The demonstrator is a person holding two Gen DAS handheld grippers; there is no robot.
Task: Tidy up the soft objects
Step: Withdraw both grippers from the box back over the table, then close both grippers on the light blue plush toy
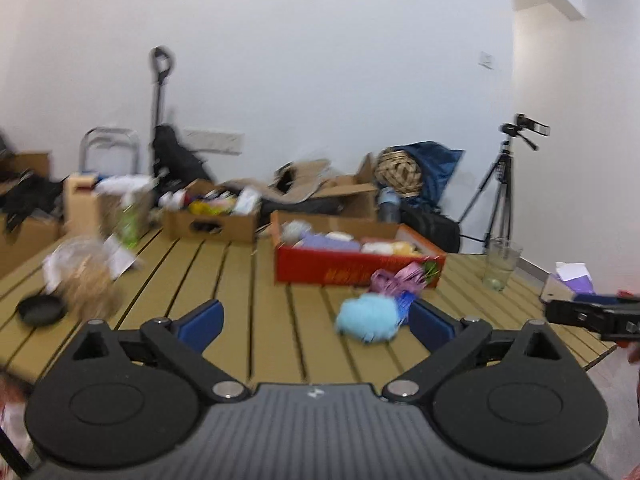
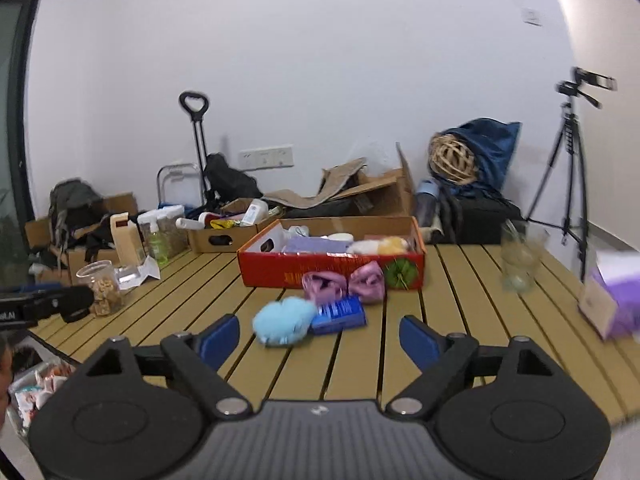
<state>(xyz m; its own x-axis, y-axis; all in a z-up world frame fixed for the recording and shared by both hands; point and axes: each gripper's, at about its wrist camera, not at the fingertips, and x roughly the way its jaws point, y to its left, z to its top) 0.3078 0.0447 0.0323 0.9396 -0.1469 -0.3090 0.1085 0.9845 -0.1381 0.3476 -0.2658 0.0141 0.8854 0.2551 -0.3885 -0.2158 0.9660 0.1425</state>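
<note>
Approaching the loose soft things in front of the red cardboard box [image 2: 280,268] is judged to be the step in hand. Both grippers are held wide apart with nothing between the blue pads: the left hand-held gripper [image 1: 316,322] and the right hand-held gripper [image 2: 320,338] are released and empty.

Three items are seen lying on the slatted tan bench [image 2: 460,304], near the box's front wall: a fluffy pale-blue puff [image 2: 284,320], a flat blue packet [image 2: 340,314] touching it on the right, and a pink satin bow [image 2: 344,284] just behind, resting against the box. Inside the box, lavender cloth and cream and yellow plush shapes are already laid.

The puff is best taken first, being nearest and clear on its left side. Since it is shaggy and will squash, it should be straddled across its middle and closed on gently until the pile is compressed; a pinch at the fringe is likely to slip. The packet, being thin and slick, may need to be pinched by an edge. The glass tumbler [image 2: 520,260] at far right should be kept clear of during the swing.
</note>
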